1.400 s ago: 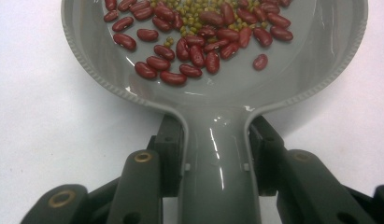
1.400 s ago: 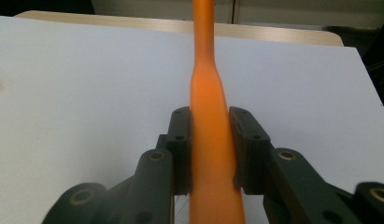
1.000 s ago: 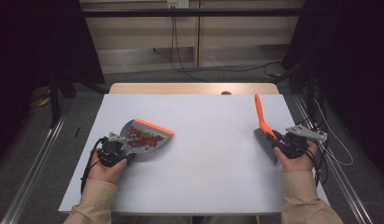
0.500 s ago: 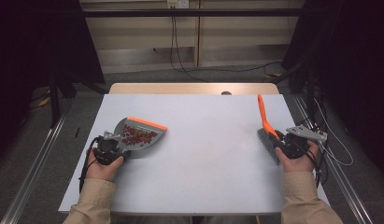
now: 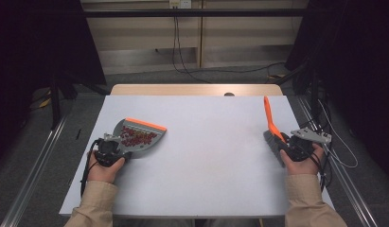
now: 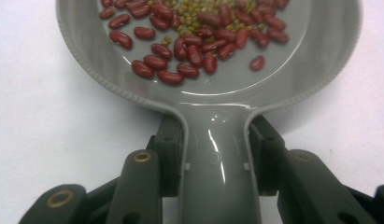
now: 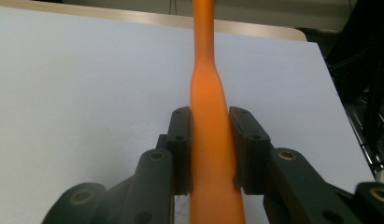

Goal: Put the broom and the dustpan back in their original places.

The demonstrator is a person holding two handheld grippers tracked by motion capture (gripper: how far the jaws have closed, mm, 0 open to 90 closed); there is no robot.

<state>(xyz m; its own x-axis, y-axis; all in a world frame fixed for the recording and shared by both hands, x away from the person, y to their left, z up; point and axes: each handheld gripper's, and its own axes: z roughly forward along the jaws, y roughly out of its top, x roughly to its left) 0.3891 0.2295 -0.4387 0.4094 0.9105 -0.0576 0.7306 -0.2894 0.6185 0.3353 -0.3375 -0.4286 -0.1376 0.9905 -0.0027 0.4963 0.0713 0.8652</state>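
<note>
Grey plastic dustpan (image 5: 137, 137) full of red beans (image 6: 194, 44), handle pinched by left tongs (image 6: 216, 156); right tongs (image 7: 209, 149) clamp orange brush handle (image 7: 206, 121).

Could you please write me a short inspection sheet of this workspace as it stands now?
Surface: white table, bare between the hands.
Job's things: grey dustpan with orange lip holds red beans and small green ones; orange brush, bristles by the right hand.
Clutter: nothing seen.
Grippers: left gripper shut on the dustpan handle; right gripper shut on the brush handle.
Cables: one trails from each gripper; more hang at the far wall.
Surroundings: dark sides, grey floor, metal rails beside the table.
</note>
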